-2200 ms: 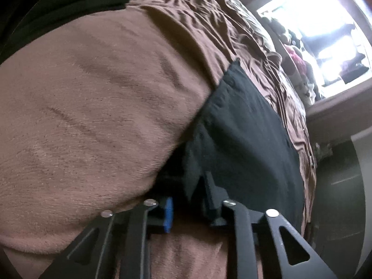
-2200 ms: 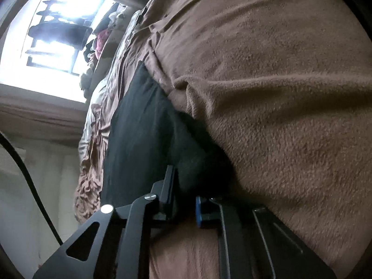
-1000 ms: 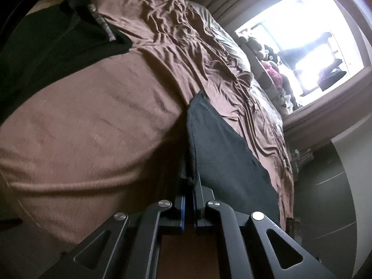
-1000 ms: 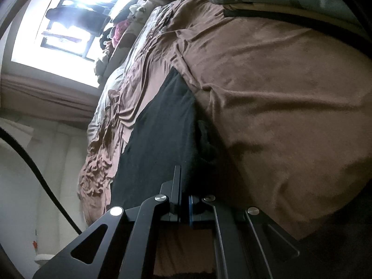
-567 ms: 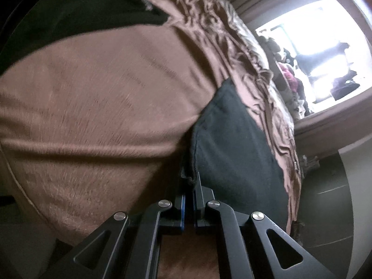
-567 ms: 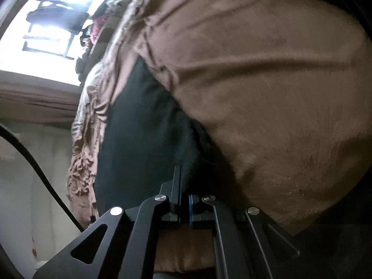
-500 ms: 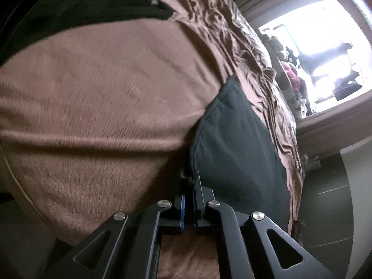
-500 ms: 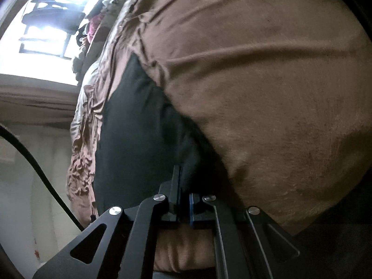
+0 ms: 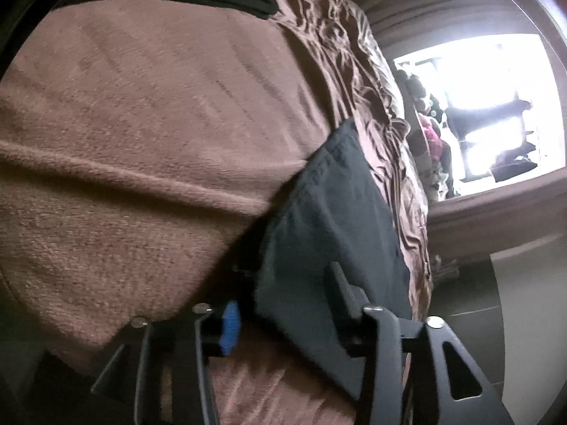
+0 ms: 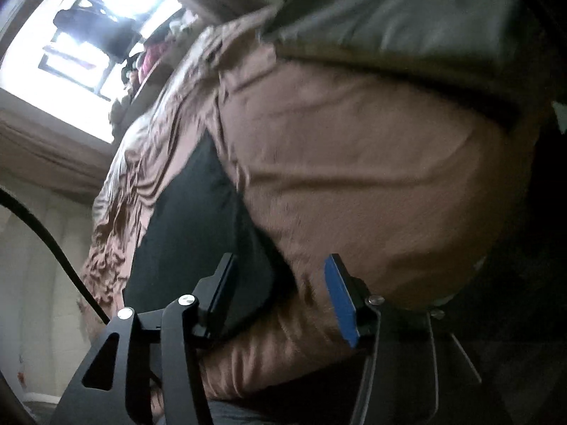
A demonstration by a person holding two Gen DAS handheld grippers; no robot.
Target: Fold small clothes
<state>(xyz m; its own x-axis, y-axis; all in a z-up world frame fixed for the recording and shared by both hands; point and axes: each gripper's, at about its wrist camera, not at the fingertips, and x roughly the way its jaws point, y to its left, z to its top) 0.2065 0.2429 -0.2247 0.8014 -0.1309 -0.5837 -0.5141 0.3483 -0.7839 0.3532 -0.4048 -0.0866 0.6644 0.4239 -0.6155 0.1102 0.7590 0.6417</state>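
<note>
Left gripper (image 9: 283, 304): fingers spread, dark garment (image 9: 336, 226) edge lying between them.
Right gripper (image 10: 283, 294): fingers spread, garment beside the left finger.
Bed: brown blanket (image 9: 141, 124) under the garment.

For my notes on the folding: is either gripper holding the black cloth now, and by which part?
Nothing is held. The left gripper and right gripper are open; the black cloth lies on the brown blanket.

**Hidden, cropped, blurred**

Near corner of black garment (image 9: 329, 233) covered by left gripper (image 9: 283, 308) finger; lower edge smeared. Same garment (image 10: 198, 233) in right view partly behind right gripper (image 10: 280, 294), left side shadowed. Brown blanket (image 9: 141, 141) motion-blurred, cropped by lens rim. Grey fabric (image 10: 389, 21) blurred, cut off at top. Clutter by window (image 9: 428, 141) overexposed, unidentifiable. Black cable (image 10: 46, 233) cropped at left edge.
</note>
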